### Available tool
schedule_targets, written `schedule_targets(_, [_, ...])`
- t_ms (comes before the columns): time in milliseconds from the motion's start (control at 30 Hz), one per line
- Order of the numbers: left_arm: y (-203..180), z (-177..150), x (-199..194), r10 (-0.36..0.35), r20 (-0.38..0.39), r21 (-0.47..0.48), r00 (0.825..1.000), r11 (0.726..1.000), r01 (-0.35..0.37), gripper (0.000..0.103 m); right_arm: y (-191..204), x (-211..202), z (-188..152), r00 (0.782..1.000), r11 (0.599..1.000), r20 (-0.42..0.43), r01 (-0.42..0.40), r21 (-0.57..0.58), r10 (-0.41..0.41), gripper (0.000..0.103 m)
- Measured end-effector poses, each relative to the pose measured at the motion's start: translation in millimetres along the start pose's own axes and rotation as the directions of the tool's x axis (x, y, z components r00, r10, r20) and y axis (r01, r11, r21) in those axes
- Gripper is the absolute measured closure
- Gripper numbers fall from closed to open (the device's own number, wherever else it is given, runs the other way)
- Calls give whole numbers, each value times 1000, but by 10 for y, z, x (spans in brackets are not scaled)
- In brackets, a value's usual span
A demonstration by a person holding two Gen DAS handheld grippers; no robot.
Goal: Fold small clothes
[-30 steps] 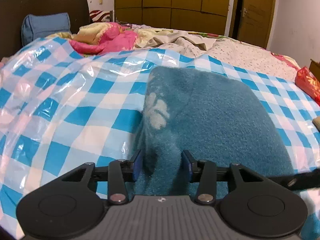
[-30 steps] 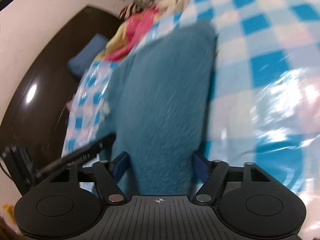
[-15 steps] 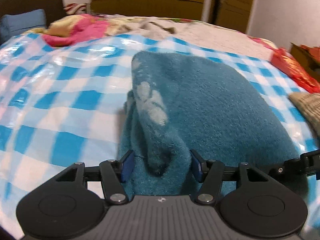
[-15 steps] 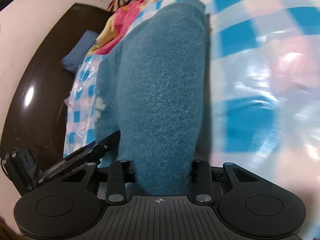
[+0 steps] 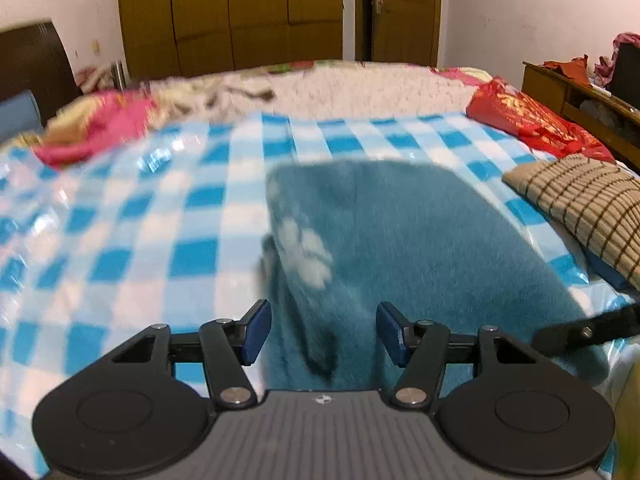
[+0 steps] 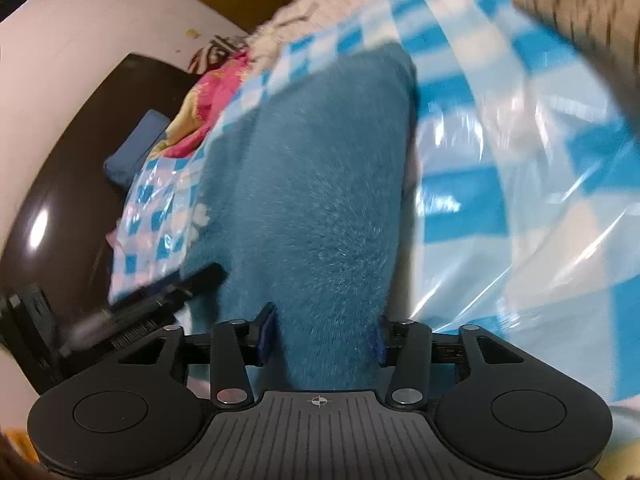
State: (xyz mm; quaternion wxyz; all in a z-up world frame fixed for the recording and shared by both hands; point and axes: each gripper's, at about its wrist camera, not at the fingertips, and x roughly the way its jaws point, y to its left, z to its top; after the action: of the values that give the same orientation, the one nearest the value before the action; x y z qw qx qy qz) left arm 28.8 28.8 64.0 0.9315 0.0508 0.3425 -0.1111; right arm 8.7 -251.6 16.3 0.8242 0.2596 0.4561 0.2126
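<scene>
A fluffy teal garment (image 5: 420, 240) with a pale flower print lies on the blue-and-white checked plastic sheet (image 5: 160, 220). My left gripper (image 5: 324, 334) stands over its near left edge. The jaws are apart, a fold of the cloth lies between them, and the pads do not press it. The right gripper's black finger (image 5: 588, 332) shows at the garment's right edge. In the right wrist view the teal garment (image 6: 320, 180) fills the gap of my right gripper (image 6: 322, 338). Its jaws are opening and the blue pads stand just beside the cloth.
A brown checked garment (image 5: 580, 200) and a red bag (image 5: 528, 120) lie to the right on the bed. Pink bedding (image 5: 100, 128) is bunched at the far left. A dark headboard (image 6: 60, 200) with a blue pillow (image 6: 136, 148) stands beyond. Wardrobe doors (image 5: 240, 12) stand behind the bed.
Both grippers have drawn back along the bed. The left jaws widened off the cloth they pinched. The right jaws closed on the cloth, then widened again.
</scene>
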Motion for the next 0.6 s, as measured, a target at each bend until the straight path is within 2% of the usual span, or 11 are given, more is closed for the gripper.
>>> schedule_targets(133, [-51, 262, -135, 27, 94, 22, 995, 999, -29, 35, 64, -212, 2, 995, 997, 83, 52, -61, -47, 56])
schedule_targets(233, [-155, 453, -38, 26, 135, 53, 991, 998, -34, 35, 119, -351, 114, 984, 995, 171, 58, -82, -43, 56])
schedule_targets(300, [-189, 547, 160, 23, 127, 52, 992, 998, -29, 35, 163, -342, 272, 977, 993, 213, 47, -105, -24, 56])
schedule_targets(367, [-153, 618, 360, 13, 100, 12, 995, 1000, -14, 35, 228, -204, 487, 961, 988, 270, 101, -119, -66, 56])
schedule_targets(433, [-126, 636, 493, 32, 96, -6, 995, 999, -32, 36, 209, -27, 703, 951, 986, 297, 124, -114, -86, 59])
schedule_targets(467, [-113, 640, 549, 46, 95, -5, 994, 999, -46, 36, 201, 64, 794, 952, 987, 295, 118, -106, -82, 62])
schedule_targets(500, [-93, 639, 608, 59, 91, -5, 994, 998, -58, 36, 190, 180, 900, 952, 989, 293, 113, -90, -82, 68])
schedule_targets(600, [9, 600, 847, 106, 42, -9, 993, 994, -106, 36, 163, 505, 1139, 951, 986, 286, 146, -78, -118, 71])
